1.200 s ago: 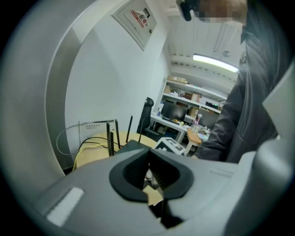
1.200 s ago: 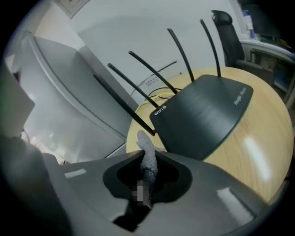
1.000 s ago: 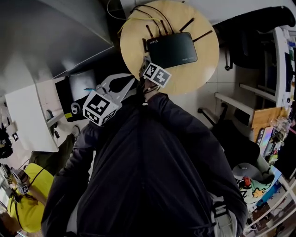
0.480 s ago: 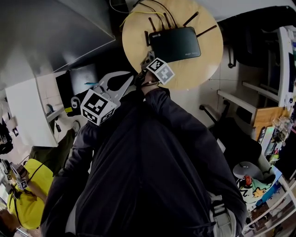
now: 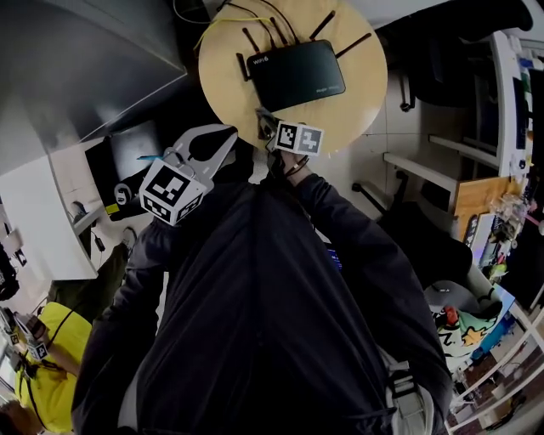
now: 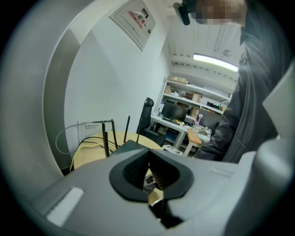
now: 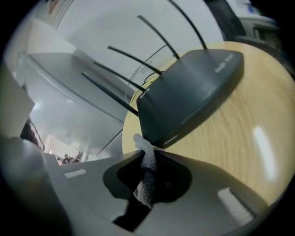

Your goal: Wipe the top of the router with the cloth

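A black router (image 5: pixel 293 75) with several antennas lies on a round wooden table (image 5: pixel 361 93). My right gripper (image 5: pixel 268 121) sits at the table's near edge, just short of the router's front left corner. It is shut on a strip of white fuzzy cloth (image 7: pixel 146 177), which sticks out past the jaw tips of the right gripper (image 7: pixel 147 152) and close to the router (image 7: pixel 189 97). My left gripper (image 5: pixel 228 136) hangs off the table's left side, jaws together and holding nothing. The left gripper (image 6: pixel 149 152) looks over the router's antennas (image 6: pixel 106 140).
Black and yellow cables (image 5: pixel 229 17) run from the router's back off the table's far edge. A grey cabinet (image 5: pixel 76 68) stands left of the table. Shelves and a desk (image 5: pixel 501 127) fill the right side. The person's dark jacket (image 5: pixel 272 306) covers the lower middle.
The right gripper with the cloth has slid a little right along the table's near edge and sits slightly farther from the router. The left gripper has barely moved.
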Demonstrator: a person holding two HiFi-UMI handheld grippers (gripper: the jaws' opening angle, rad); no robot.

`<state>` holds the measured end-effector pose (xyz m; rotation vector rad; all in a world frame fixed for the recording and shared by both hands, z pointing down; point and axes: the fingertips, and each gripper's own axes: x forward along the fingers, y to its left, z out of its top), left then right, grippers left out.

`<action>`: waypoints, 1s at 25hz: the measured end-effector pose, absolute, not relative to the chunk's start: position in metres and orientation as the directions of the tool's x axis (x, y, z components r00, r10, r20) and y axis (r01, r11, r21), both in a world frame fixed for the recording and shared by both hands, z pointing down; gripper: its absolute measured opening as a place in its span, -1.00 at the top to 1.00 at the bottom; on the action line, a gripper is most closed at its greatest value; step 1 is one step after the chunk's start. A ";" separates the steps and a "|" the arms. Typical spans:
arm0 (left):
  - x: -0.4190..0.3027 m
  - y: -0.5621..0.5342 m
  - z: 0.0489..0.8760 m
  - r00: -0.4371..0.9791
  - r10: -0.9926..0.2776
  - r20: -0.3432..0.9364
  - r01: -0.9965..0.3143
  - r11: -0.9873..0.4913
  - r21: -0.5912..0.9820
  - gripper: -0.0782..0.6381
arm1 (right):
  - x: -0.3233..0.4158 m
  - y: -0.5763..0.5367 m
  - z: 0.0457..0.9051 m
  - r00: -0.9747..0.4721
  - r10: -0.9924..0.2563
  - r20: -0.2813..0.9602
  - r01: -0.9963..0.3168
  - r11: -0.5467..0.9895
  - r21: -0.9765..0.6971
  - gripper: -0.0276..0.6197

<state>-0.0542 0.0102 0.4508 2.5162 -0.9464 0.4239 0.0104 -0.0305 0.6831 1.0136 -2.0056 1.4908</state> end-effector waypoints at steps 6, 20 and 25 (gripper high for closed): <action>-0.045 -0.001 0.451 0.708 -0.564 0.424 -0.694 -0.667 0.271 0.81 | 0.025 -0.038 0.686 -0.604 -0.050 0.796 -0.663 0.585 -0.466 0.81; -0.001 -0.041 0.453 0.653 -0.625 0.428 -0.754 -0.593 0.284 0.81 | 0.197 -0.139 0.699 -0.449 -0.099 0.888 -0.664 0.702 -0.257 0.81; 0.008 -0.050 0.454 0.629 -0.645 0.434 -0.775 -0.567 0.280 0.81 | 0.193 -0.131 0.692 -0.406 -0.040 0.913 -0.380 0.916 -0.128 0.82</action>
